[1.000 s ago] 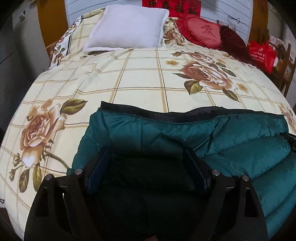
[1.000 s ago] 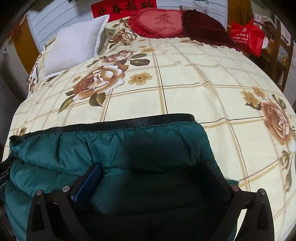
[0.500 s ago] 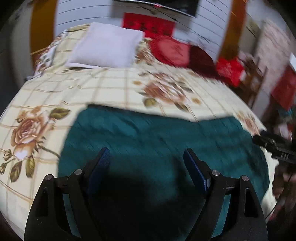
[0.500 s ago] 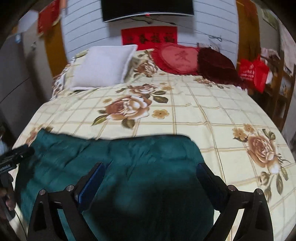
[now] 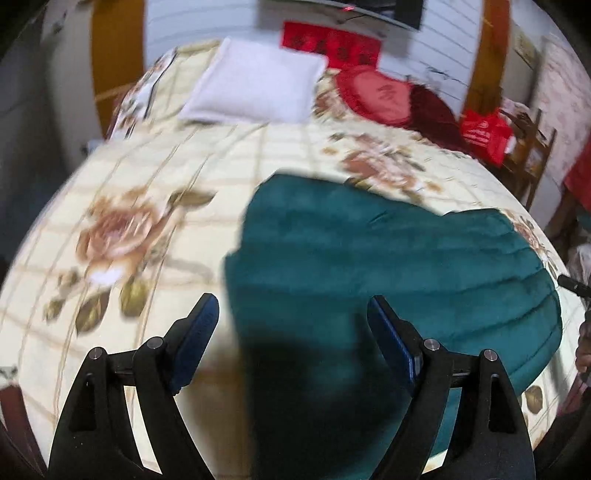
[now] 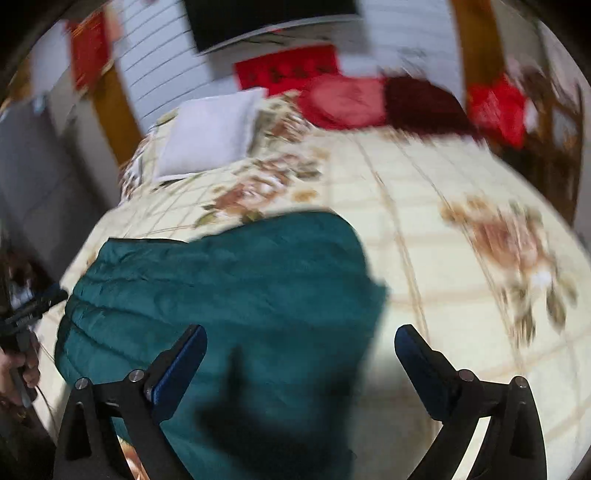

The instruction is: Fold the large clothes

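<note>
A dark teal padded jacket (image 5: 388, 266) lies folded flat on the floral bedspread (image 5: 155, 206), near the bed's front edge. It also shows in the right wrist view (image 6: 229, 291). My left gripper (image 5: 293, 317) is open and empty, raised above the jacket's left edge. My right gripper (image 6: 301, 347) is open and empty, raised above the jacket's right edge. Both views are blurred by motion.
A white pillow (image 5: 255, 85), a red heart cushion (image 5: 376, 96) and a dark red cushion (image 5: 432, 110) lie at the head of the bed. A red bag (image 5: 484, 133) and a wooden chair (image 5: 532, 147) stand to the right. A dark screen (image 6: 266, 22) hangs on the wall.
Both grippers have lifted up and back from the jacket, where their fingers were low against the fabric. The left one has swung left and the right one right. The jacket stays folded.
</note>
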### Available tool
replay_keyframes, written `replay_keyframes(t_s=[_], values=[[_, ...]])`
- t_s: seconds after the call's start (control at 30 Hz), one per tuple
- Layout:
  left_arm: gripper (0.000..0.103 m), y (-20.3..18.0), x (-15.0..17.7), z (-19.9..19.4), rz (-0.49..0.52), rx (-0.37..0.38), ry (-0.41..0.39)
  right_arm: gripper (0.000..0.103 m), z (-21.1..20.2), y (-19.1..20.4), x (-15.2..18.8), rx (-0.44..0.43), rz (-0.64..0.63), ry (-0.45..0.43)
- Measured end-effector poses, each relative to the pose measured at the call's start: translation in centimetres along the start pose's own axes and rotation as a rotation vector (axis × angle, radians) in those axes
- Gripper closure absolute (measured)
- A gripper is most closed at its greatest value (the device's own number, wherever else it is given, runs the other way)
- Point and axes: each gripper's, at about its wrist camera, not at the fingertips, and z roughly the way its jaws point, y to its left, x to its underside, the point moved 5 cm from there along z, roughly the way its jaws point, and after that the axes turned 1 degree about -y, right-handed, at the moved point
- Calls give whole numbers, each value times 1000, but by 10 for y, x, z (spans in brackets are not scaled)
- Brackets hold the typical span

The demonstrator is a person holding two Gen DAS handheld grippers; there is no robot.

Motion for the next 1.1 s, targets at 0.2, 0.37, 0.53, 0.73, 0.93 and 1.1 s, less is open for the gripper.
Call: replay_keyframes(t_s=[0.2,0.37,0.53,0.73,0.93,1.1], values=[[20,14,12,3,-68,93,13,2,14,-14,2,-61,39,17],[20,16,7,20,-77,89,31,2,41,-11,3,-75,46,69],[11,29,7,40,-114,96,58,0,60,-19,8,-100,87,116],[6,43,8,73,-207,221,127,0,74,-23,6,-162,62,115],[6,43,4,84,-211,296,117,0,86,-14,-4,-294,1,90],[57,36,0,76,-202,359,78,17,87,-7,-7,-372,-10,69]])
